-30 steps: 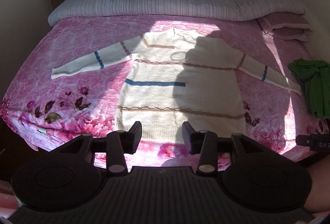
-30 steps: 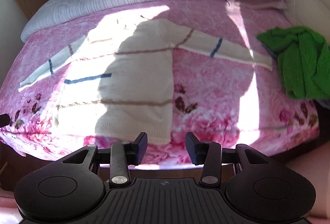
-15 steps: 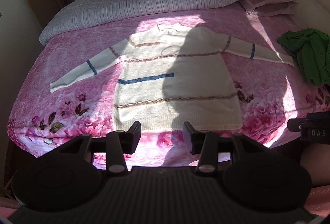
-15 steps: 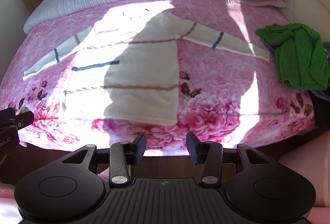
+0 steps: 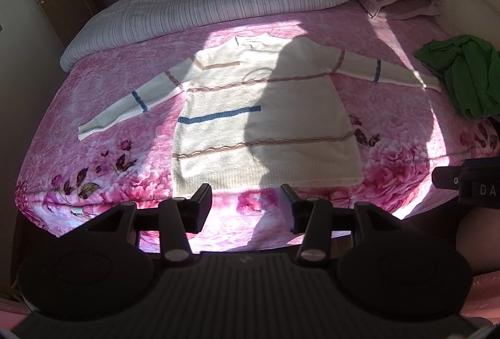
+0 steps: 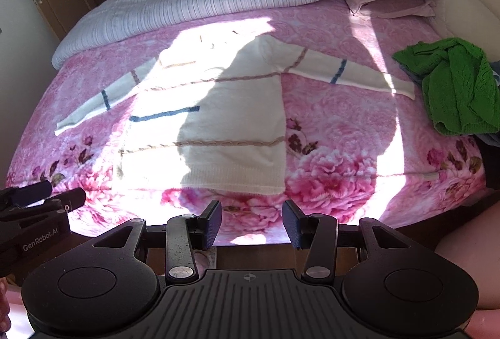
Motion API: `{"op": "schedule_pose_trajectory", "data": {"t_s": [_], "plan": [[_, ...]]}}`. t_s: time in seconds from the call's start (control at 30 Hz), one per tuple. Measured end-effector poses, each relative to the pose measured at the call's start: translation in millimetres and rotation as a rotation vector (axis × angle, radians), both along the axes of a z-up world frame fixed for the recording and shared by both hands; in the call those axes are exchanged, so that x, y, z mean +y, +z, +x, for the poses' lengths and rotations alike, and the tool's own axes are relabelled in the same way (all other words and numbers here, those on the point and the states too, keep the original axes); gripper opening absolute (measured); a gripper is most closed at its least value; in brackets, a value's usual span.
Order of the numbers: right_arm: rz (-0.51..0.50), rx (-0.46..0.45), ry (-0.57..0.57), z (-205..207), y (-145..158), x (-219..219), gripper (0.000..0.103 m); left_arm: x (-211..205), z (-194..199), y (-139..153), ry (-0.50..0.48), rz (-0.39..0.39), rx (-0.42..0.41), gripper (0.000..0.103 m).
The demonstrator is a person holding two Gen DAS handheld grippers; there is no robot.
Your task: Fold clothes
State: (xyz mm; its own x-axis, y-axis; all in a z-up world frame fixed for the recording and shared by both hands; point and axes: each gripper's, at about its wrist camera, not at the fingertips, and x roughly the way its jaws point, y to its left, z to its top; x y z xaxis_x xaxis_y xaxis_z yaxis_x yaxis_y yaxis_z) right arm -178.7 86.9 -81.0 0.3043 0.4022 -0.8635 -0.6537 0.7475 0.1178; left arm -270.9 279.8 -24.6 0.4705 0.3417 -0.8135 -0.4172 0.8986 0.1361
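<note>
Both my claws, left [image 5: 245, 203] & right [image 6: 252, 221], hang released at bed's [image 5: 93, 151] near edge; sweater [image 5: 265, 120] lies flat, sleeves spread, ready for folding.

We are looking from the foot of the bed [image 5: 103, 170], both wrist cameras facing its head from well back, the right one sitting further right; both are sharing the spread sweater [image 5: 265, 120] [image 6: 218, 132].

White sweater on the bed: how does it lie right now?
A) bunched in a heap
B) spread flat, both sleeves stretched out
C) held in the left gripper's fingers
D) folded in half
B: the white sweater lies flat on the pink blanket with each sleeve out to its side, and both grippers are open and off it.
</note>
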Motion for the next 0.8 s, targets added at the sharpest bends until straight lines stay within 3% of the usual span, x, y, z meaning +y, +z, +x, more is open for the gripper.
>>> {"op": "schedule_pose_trajectory", "data": {"t_s": [0.27,0.8], "plan": [[-0.081,-0.001,0.038,-14.0,-9.7,4.9,0.047,1.5,-9.9,-4.7,0.008,-0.003,0.008,0.043],[-0.062,-0.045,0.134,-37.5,-5.2,33.9,0.047,24.6,-36.1,1.2,0.09,0.016,0.005,0.043]]}}
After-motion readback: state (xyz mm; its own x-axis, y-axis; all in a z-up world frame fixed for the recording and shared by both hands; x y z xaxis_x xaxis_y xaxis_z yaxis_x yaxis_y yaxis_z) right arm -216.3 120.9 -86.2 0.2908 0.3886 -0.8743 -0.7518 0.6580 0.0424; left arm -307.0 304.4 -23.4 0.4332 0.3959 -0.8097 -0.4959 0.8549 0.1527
